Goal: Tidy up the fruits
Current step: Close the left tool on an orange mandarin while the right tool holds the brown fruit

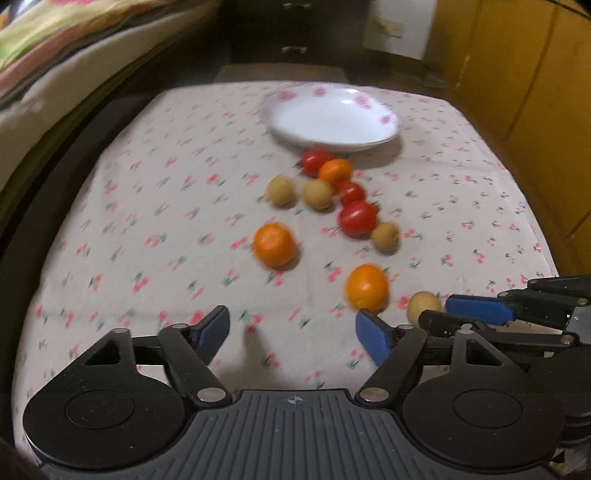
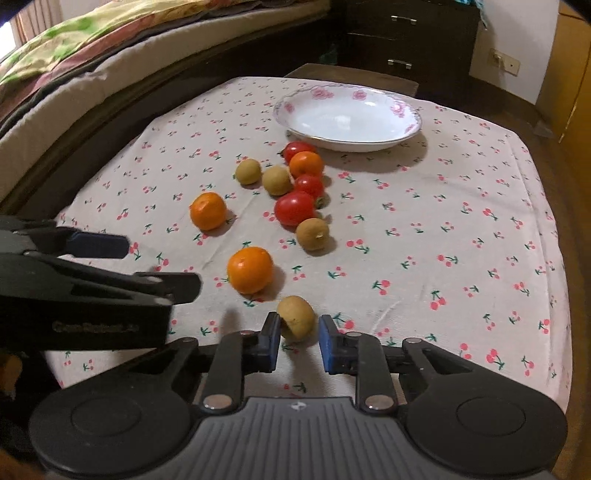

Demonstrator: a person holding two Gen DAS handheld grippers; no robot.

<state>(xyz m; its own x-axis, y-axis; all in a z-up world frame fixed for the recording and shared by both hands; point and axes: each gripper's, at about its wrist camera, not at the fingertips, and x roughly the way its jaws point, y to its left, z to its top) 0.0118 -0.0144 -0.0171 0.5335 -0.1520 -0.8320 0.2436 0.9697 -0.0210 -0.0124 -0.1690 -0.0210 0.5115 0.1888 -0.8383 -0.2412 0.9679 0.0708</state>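
Observation:
Oranges, red tomatoes and tan longans lie scattered on the cherry-print tablecloth (image 2: 443,221). A white floral plate (image 2: 349,118) stands at the far side, empty; it also shows in the left wrist view (image 1: 334,122). My right gripper (image 2: 298,345) has its blue pads on either side of the nearest longan (image 2: 296,317), with a small gap on the right, so the grip is unclear. That longan (image 1: 424,304) and the right gripper (image 1: 461,314) show in the left wrist view. My left gripper (image 1: 293,334) is open and empty, just short of the nearest orange (image 1: 366,287).
A bed with a colourful quilt (image 2: 92,40) runs along the left of the table. A dark drawer chest (image 2: 406,33) stands behind, and a yellow cabinet (image 1: 517,74) on the right. The left gripper (image 2: 99,266) reaches in from the left in the right wrist view.

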